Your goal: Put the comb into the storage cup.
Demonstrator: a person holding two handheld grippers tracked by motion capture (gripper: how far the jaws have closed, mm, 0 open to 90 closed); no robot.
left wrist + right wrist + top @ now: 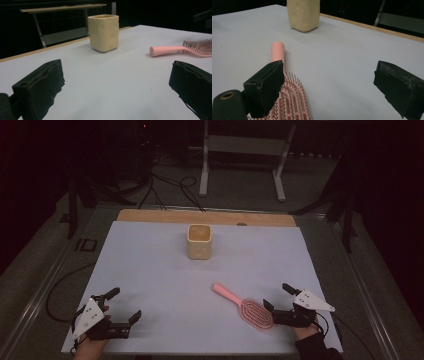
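A pink hairbrush [245, 306] lies bristles up on the white sheet, its handle pointing toward a cream cup [199, 241] that stands upright near the far middle. My right gripper [278, 296] rests at the near right with its jaws wide apart, just right of the brush head. In the right gripper view the brush [287, 100] lies beside and partly behind the left jaw, nothing sits between the jaws of the right gripper [332, 85], and the cup [303, 15] stands beyond. My left gripper [125, 305] rests open at the near left. Ahead of the left gripper [116, 82] are the cup [103, 32] and the brush [185, 48].
The white sheet [150, 270] covers a wooden table whose bare edge [150, 216] shows at the far side. Beyond the table stand a metal frame [242, 155] and loose cables [170, 187] on the floor. The surroundings are dark.
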